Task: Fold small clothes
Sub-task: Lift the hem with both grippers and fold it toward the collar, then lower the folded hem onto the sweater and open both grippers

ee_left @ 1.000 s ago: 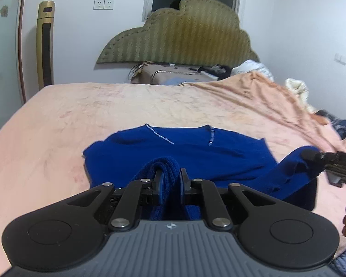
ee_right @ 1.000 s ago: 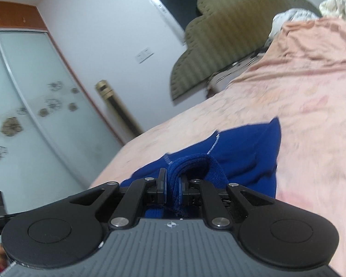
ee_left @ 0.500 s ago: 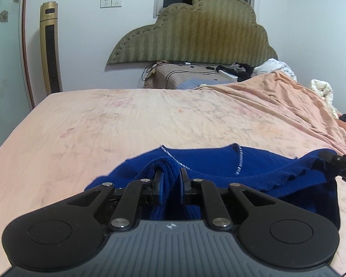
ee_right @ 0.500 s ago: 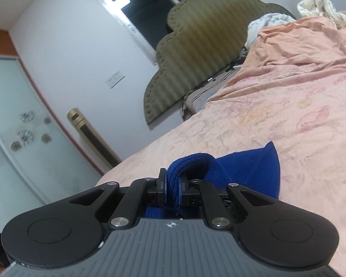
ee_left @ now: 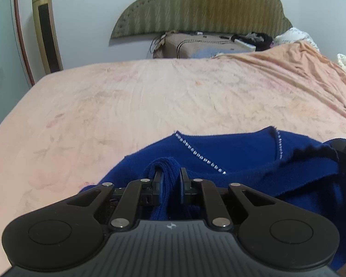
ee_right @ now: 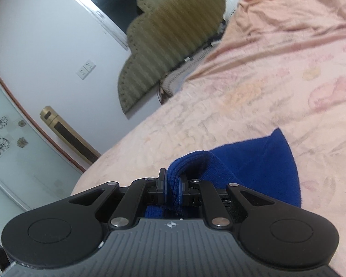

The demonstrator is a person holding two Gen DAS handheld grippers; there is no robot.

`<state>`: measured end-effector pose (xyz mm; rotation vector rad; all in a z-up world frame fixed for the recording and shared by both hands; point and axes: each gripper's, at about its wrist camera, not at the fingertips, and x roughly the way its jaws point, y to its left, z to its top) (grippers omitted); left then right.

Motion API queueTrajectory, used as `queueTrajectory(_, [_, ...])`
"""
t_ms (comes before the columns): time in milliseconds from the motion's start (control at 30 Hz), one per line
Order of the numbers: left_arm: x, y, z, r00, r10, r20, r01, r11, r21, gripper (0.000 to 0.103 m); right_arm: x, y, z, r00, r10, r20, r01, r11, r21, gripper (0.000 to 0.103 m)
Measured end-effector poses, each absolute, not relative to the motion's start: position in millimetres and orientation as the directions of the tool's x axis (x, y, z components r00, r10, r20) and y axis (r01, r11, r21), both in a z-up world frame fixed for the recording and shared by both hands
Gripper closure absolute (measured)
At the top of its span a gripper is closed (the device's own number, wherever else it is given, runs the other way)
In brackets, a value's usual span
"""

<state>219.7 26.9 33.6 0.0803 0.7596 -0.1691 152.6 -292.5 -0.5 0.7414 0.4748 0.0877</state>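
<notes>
On the pink bedsheet (ee_left: 150,97), the left gripper (ee_left: 170,177) and right gripper (ee_right: 171,181) each pinch a ribbed fold of the blue sweater (ee_left: 237,152).

left gripper (ee_left: 170,180) tilts down, its jaws clamped on a bunched fold of blue sweater (ee_left: 242,152). right gripper (ee_right: 172,185) is rolled to one side, jaws likewise pinched on a fold of the same cloth. in the left view the right gripper's tip shows at the right edge, cloth stretched to it.
</notes>
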Motion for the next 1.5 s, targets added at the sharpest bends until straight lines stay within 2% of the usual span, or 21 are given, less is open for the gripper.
queueTrajectory(367, [233, 27, 24, 0.679, -0.118, -0.724, 0.183, 0.983, 0.012, 0.089, 175, -296, -19, 0.866, 0.247, -0.434, 0.125, 0.735, 0.666, 0.089])
queueTrajectory(567, [243, 35, 26, 0.649, -0.140, -0.747, 0.156, 0.986, -0.050, 0.086, 182, -298, -22, 0.859, 0.249, -0.447, 0.134, 0.733, 0.667, 0.089])
queueTrajectory(633, [247, 42, 29, 0.645, -0.154, -0.748, 0.133, 0.987, -0.088, 0.081, 186, -298, -22, 0.857, 0.257, -0.448, 0.128, 0.735, 0.666, 0.084])
queueTrajectory(667, [249, 47, 31, 0.652, -0.150, -0.743, 0.114, 0.988, -0.100, 0.071, 188, -297, -21, 0.856, 0.256, -0.449, 0.126, 0.740, 0.661, 0.084])
queueTrajectory(700, [250, 51, 34, 0.661, -0.140, -0.737, 0.093, 0.990, -0.105, 0.056, 190, -296, -21, 0.855, 0.255, -0.452, 0.126, 0.743, 0.657, 0.082])
queueTrajectory(733, [251, 56, 37, 0.673, -0.130, -0.728, 0.075, 0.991, -0.108, 0.040, 193, -296, -22, 0.852, 0.255, -0.456, 0.127, 0.745, 0.655, 0.075])
queueTrajectory(767, [251, 63, 41, 0.689, -0.120, -0.714, 0.053, 0.992, -0.116, 0.034, 195, -297, -23, 0.850, 0.257, -0.460, 0.129, 0.744, 0.655, 0.071])
queueTrajectory(833, [250, 73, 47, 0.711, -0.104, -0.695, 0.021, 0.992, -0.126, 0.032, 198, -299, -24, 0.850, 0.255, -0.461, 0.139, 0.736, 0.663, 0.047])
queueTrajectory(900, [248, 84, 52, 0.718, -0.079, -0.692, -0.010, 0.992, -0.124, 0.032, 198, -302, -22, 0.863, 0.225, -0.453, 0.158, 0.732, 0.662, 0.035])
queueTrajectory(1000, [242, 94, 55, 0.730, -0.043, -0.682, -0.040, 0.994, -0.106, 0.032, 193, -307, -15, 0.885, 0.187, -0.427, 0.166, 0.729, 0.664, 0.034])
queueTrajectory(1133, [227, 89, 51, 0.733, -0.041, -0.679, 0.046, 0.999, -0.011, 0.032, 185, -299, -1, 0.900, 0.164, -0.403, 0.130, 0.782, 0.610, 0.029])
queueTrajectory(1233, [207, 72, 42, 0.756, -0.042, -0.653, 0.174, 0.975, 0.138, 0.032, 184, -283, 6, 0.884, 0.206, -0.419, 0.068, 0.832, 0.551, 0.028])
queueTrajectory(1367, [175, 27, 24, 0.811, -0.050, -0.583, 0.364, 0.823, 0.436, 0.032, 190, -260, 3, 0.838, 0.294, -0.460, -0.014, 0.854, 0.520, 0.023])
queueTrajectory(1500, [166, -2, 4, 0.826, -0.087, -0.558, 0.454, 0.689, 0.565, 0.030, 201, -251, -10, 0.800, 0.294, -0.522, 0.006, 0.867, 0.498, 0.023])
